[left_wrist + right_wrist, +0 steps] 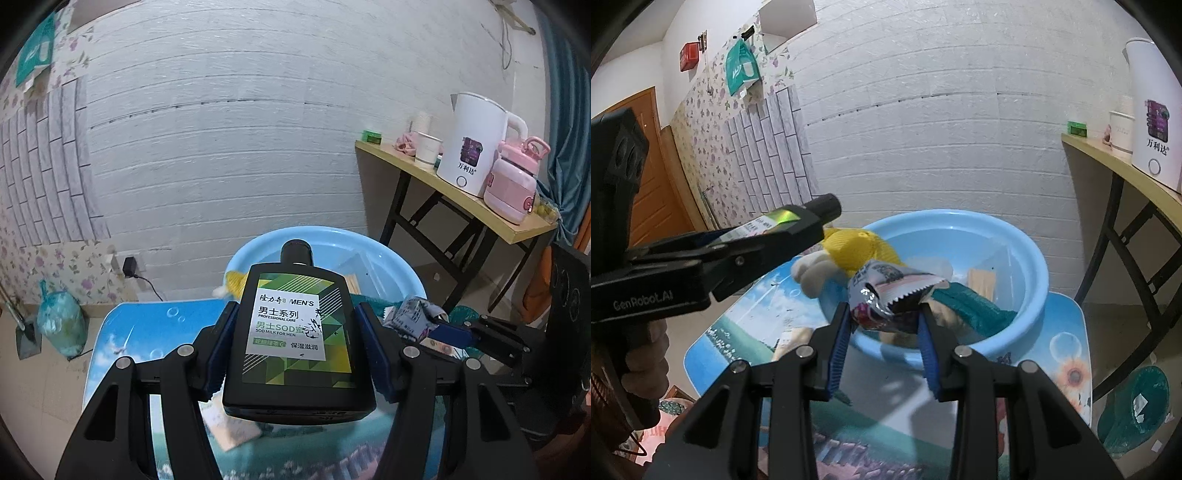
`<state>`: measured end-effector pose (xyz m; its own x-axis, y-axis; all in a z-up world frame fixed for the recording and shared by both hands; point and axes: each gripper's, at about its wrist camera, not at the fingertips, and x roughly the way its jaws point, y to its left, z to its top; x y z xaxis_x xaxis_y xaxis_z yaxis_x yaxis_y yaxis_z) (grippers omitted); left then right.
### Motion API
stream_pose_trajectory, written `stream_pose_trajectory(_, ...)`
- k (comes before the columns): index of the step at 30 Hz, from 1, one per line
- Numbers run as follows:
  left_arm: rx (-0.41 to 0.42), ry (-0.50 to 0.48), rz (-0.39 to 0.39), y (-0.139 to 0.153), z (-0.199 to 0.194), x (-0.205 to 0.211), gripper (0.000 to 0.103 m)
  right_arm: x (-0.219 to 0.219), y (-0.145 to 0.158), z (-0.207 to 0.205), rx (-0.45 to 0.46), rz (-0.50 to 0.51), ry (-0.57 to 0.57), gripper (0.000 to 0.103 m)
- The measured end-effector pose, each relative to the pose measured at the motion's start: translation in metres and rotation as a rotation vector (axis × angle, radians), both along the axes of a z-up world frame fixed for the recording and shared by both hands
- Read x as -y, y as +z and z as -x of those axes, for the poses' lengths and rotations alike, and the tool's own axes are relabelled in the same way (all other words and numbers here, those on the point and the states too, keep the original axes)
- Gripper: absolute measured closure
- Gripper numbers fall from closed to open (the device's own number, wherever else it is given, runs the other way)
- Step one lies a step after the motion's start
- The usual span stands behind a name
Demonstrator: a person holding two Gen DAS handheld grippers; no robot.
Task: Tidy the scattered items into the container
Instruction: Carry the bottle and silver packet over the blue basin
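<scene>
My left gripper is shut on a black lotion bottle with a green label, held above the small printed table, in front of the blue basin. It also shows in the right wrist view. My right gripper is shut on a silver snack packet, held over the near rim of the basin. In the basin lie a yellow plush toy, a teal cloth and a wooden piece.
A side table at the right holds a white kettle, a pink bottle and paper cups. A paper packet lies on the printed table. A bin bag and a green bin stand on the floor.
</scene>
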<state>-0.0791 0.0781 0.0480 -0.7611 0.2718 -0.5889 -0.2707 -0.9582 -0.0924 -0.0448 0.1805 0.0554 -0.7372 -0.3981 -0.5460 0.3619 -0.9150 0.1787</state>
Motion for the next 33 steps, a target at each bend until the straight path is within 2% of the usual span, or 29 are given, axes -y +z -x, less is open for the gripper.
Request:
stream_pose_trajectory(16, 0.043, -0.061, 0.041, -0.021, 0.062, -0.033, 0.041, -0.014, -0.027, 0.053, 0.072, -0.02, -0.022, 0.068)
stream_pose_trajectory(21, 0.088, -0.065, 0.067, -0.036, 0.072, -0.04, 0.041, -0.018, -0.034, 0.06, 0.095, 0.002, -0.022, 0.066)
stream_pose_trajectory(24, 0.073, -0.069, 0.091, -0.037, 0.07, -0.042, 0.041, -0.019, -0.036, 0.06, 0.098, -0.003, -0.028, 0.065)
stream_pose_trajectory(30, 0.014, -0.068, 0.056, -0.021, 0.062, -0.036, 0.038, -0.016, -0.036, 0.06, 0.114, -0.026, -0.044, 0.059)
stream_pose_trajectory(33, 0.017, -0.055, 0.063, -0.021, 0.062, -0.035, 0.037, -0.016, -0.033, 0.057, 0.106, -0.033, -0.05, 0.056)
